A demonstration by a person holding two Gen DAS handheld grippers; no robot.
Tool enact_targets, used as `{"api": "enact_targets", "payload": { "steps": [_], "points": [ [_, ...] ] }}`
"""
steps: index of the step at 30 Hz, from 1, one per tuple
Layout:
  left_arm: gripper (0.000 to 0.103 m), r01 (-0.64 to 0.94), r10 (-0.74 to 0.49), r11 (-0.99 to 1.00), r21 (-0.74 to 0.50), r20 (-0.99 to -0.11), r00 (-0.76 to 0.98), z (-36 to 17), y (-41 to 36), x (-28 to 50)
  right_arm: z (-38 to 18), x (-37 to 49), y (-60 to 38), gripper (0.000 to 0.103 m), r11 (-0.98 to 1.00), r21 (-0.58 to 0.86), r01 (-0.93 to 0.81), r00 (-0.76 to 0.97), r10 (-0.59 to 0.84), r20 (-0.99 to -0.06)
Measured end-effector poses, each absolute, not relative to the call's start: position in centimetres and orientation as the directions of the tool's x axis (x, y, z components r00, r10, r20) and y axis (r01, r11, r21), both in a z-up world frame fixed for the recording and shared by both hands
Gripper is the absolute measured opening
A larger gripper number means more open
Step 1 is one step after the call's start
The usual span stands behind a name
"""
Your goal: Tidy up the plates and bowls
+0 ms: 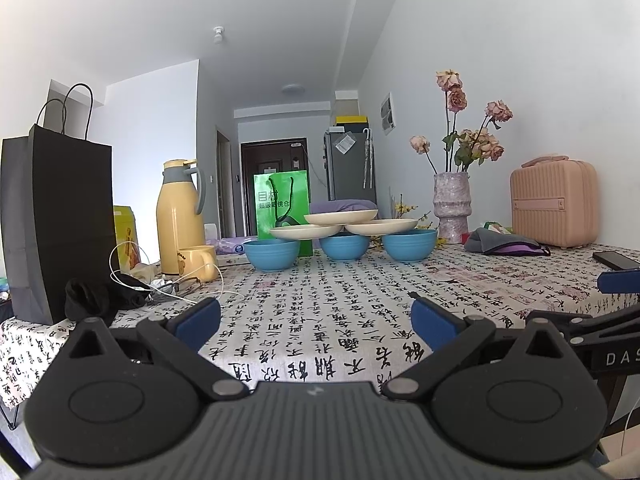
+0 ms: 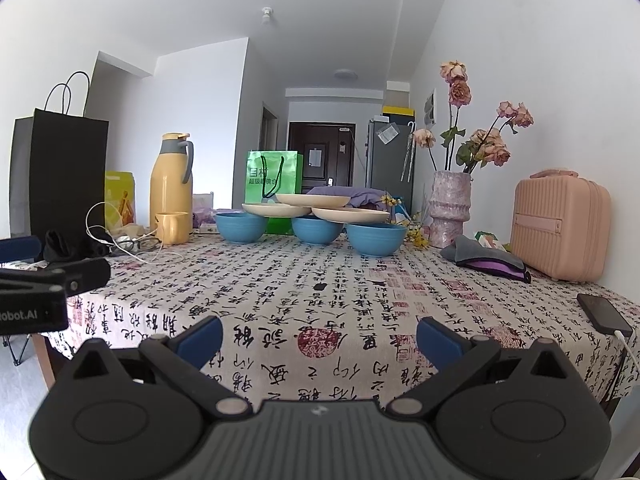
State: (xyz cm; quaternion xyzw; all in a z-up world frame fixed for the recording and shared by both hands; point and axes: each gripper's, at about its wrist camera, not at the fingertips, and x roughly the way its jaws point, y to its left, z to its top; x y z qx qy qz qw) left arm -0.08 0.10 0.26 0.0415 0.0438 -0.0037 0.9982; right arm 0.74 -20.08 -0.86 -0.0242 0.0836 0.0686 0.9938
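Hovering low at the near edge of the table (image 1: pixel 320 320), both grippers sit side by side, aimed at the crockery. The left gripper (image 1: pixel 316 320) has its blue pads spread wide, nothing between them; the right gripper (image 2: pixel 320 334) is likewise released and empty. Taking the vase (image 2: pixel 450 210) of dried roses as our marker: just left of it, at the far side, stands a row of three blue bowls (image 2: pixel 316 230). Three cream plates (image 2: pixel 312 200) ride on top, two bridging the bowl rims and the third perched across those two. Left of the bowls there's a yellow mug (image 2: pixel 173 227), a yellow flask (image 2: pixel 171 178) and a black bag (image 2: pixel 60 176). Right of the vase sits a pink case (image 2: pixel 560 228); a phone (image 2: pixel 604 312) lies nearer us.
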Motion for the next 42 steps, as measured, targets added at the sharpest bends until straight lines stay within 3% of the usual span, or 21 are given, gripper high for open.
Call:
{"api": "enact_targets", "payload": {
  "steps": [42],
  "points": [
    [0.103,0.012,-0.004,0.997,0.08,-0.097,0.995,0.39,0.3,0.15,-0.82,1.23,-20.44,0.103,0.991,-0.03,-0.127,0.977,0.12,-0.178]
  ]
}}
